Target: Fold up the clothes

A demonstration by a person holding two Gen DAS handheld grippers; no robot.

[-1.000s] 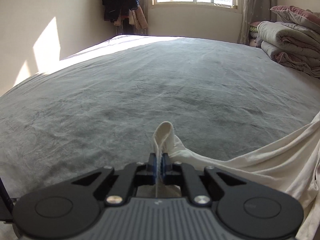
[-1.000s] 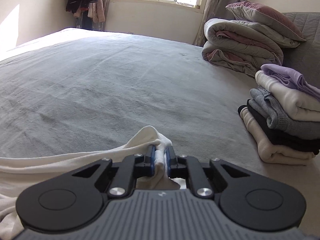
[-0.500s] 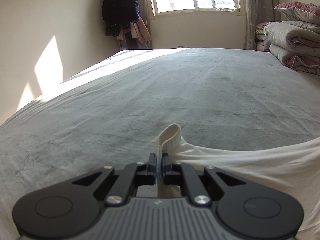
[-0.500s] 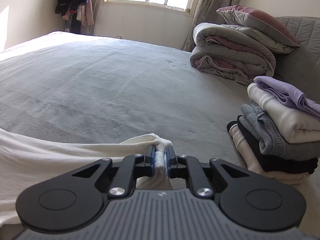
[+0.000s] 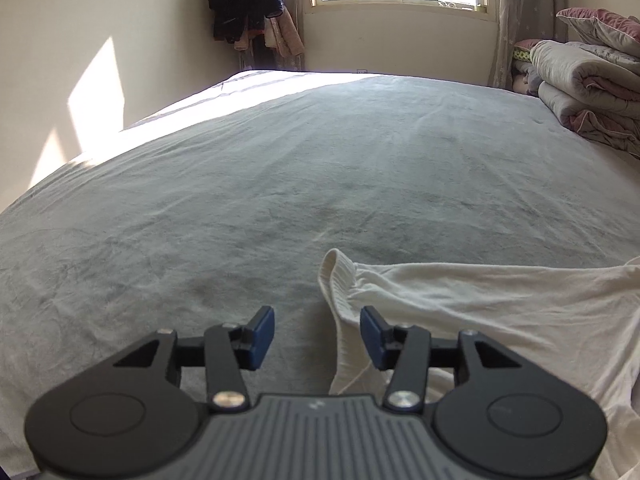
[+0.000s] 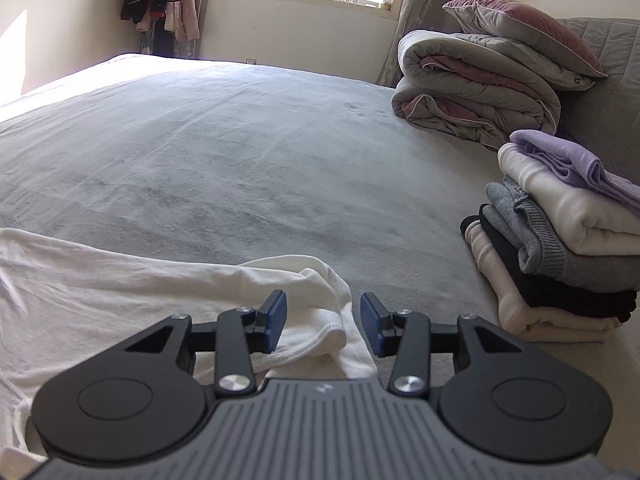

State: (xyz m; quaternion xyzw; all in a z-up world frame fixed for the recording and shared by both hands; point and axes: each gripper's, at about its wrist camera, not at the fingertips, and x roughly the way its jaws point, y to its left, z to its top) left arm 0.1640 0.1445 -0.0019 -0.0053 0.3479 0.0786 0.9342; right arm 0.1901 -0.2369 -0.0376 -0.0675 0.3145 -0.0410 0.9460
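Observation:
A cream-white garment (image 5: 480, 304) lies spread on the grey bed (image 5: 280, 184). Its ribbed edge stands up between the fingers of my left gripper (image 5: 318, 338), which is open and holds nothing. In the right wrist view the same garment (image 6: 120, 292) lies across the left, and its hemmed corner rests between the fingers of my right gripper (image 6: 324, 326), which is also open. Both grippers hover low over the near edge of the garment.
A stack of folded clothes (image 6: 560, 252) sits on the bed at the right, close to my right gripper. Folded quilts and a pillow (image 6: 480, 84) lie at the far right. Dark coats (image 5: 244, 0) hang in the far corner by the window.
Both grippers were shut on the garment's edge and have opened, letting it drop onto the bed. The garment now lies flatter.

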